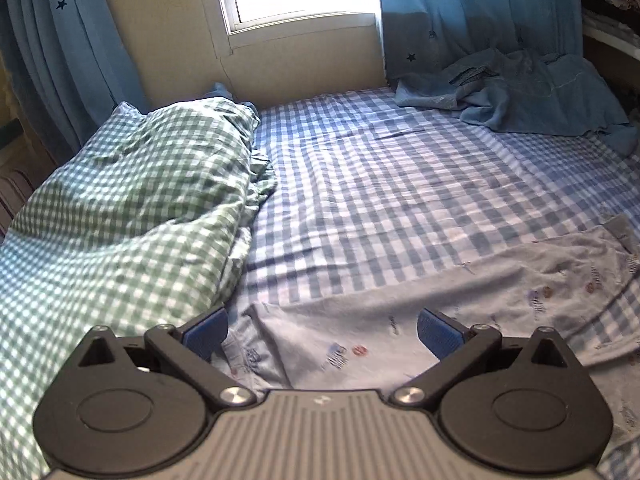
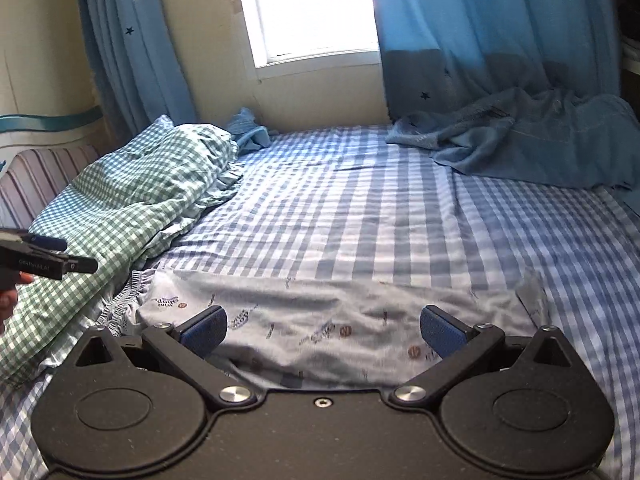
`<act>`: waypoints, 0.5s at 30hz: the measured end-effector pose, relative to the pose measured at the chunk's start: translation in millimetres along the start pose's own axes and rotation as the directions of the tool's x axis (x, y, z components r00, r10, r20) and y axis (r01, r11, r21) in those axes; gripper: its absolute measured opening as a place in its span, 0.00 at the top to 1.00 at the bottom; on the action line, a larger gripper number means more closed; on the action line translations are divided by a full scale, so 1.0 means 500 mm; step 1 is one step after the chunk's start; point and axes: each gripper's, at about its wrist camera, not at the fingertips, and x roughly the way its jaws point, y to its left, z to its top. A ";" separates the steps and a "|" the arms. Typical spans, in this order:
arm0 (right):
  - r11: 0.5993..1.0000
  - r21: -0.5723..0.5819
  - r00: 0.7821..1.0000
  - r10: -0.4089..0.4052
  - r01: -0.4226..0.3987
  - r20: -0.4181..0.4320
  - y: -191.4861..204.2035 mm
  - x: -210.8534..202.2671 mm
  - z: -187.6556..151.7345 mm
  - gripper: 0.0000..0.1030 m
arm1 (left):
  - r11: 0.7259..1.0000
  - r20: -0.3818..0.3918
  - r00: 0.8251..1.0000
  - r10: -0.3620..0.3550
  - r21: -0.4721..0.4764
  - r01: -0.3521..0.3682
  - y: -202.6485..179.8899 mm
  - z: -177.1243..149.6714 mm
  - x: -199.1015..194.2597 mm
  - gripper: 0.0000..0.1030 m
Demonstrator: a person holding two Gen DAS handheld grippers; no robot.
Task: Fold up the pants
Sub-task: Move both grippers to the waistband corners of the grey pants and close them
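Left wrist view: the left hand-held gripper (image 1: 322,334) is spread wide, pinching nothing, and hangs just over the pants (image 1: 440,312), which lie flat and crosswise on the checked bed (image 1: 380,184). The elastic waist end lies near the left pad, close against the green checked duvet (image 1: 128,200). The risk here, as I judge it, is that closing on the waist would also catch the bed sheet under it or the duvet edge beside it, so the fold would drag bedding along.

Right wrist view: the right hand-held gripper (image 2: 323,334) is also spread and empty above the middle of the pants (image 2: 340,320). The left hand-held gripper (image 2: 60,258) shows at the left edge, over the duvet (image 2: 132,196). The cloth looks thin and limp, so a shallow pinch may take only the top layer, leaving the lower layer behind and the fold uneven. A blue blanket (image 2: 520,140) lies well apart by the window (image 2: 312,12) and should not interfere.
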 end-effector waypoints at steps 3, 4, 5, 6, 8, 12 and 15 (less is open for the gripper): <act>0.996 -0.049 0.993 0.068 -0.073 -0.098 -0.041 0.124 0.031 0.00 | 0.998 -0.040 0.999 0.000 0.062 0.003 0.037 0.035 0.109 0.00; 0.993 -0.077 0.987 0.079 -0.091 -0.142 -0.048 0.172 0.040 0.00 | 0.996 -0.057 0.998 -0.006 0.087 0.011 0.045 0.040 0.144 0.00; 0.991 -0.104 0.986 0.072 -0.088 -0.150 -0.053 0.207 0.044 0.00 | 0.993 -0.073 0.997 -0.007 0.118 0.016 0.051 0.043 0.177 0.00; 0.988 -0.128 0.985 0.066 -0.087 -0.158 -0.059 0.243 0.051 0.00 | 0.988 -0.089 0.996 -0.007 0.156 0.021 0.054 0.040 0.211 0.00; 0.980 -0.167 0.976 0.072 -0.107 -0.205 -0.069 0.317 0.061 0.01 | 0.975 -0.114 0.993 -0.014 0.219 0.038 0.058 0.034 0.267 0.00; 0.959 -0.172 0.943 0.169 -0.225 -0.288 -0.096 0.452 0.070 0.05 | 0.950 -0.171 0.984 -0.048 0.297 0.098 0.060 0.024 0.363 0.00; 0.948 -0.165 0.916 0.203 -0.273 -0.347 -0.095 0.529 0.077 0.16 | 0.937 -0.188 0.977 -0.097 0.315 0.153 0.060 0.021 0.401 0.00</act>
